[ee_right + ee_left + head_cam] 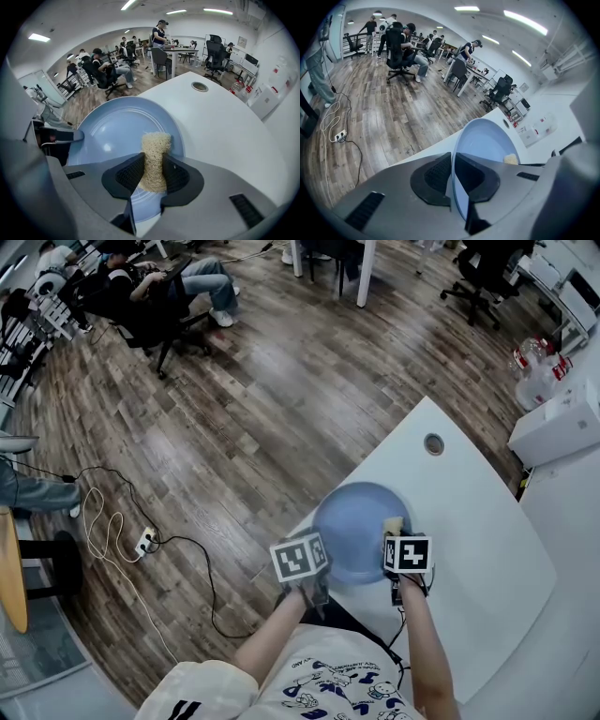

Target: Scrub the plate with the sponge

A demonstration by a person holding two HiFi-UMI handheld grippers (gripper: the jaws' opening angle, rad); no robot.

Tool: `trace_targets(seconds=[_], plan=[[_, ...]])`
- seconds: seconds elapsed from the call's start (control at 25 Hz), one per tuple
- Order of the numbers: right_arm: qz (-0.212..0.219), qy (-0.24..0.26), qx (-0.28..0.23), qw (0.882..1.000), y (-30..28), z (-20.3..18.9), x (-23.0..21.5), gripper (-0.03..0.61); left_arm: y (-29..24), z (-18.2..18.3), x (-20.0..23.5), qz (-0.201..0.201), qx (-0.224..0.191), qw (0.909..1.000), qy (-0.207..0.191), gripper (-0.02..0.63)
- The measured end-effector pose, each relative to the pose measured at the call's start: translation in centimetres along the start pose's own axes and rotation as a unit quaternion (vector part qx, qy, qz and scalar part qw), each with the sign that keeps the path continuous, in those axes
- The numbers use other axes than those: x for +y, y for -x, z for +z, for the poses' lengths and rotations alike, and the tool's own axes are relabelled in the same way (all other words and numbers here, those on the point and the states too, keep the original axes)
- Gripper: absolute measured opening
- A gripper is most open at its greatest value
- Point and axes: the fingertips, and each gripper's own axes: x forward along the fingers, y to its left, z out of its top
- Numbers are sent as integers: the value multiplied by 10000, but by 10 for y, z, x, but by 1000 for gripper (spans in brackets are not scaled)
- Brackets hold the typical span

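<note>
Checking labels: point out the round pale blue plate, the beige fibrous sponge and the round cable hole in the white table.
round pale blue plate (352, 521): head view, bare middle of its face.
beige fibrous sponge (156, 146): right gripper view, its free upper end.
round cable hole (433, 443): head view, its centre.

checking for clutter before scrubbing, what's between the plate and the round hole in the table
Nothing: the stretch of white table between the blue plate and the round hole is bare, shown most plainly in the right gripper view.
</note>
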Motion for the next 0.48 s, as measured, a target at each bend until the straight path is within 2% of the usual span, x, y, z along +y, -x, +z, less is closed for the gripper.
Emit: trace_targets(seconds=[0.48], plan=[[95, 115, 190, 9997, 7, -20, 6, 117, -1, -2, -1, -24, 55, 10000, -17, 26]])
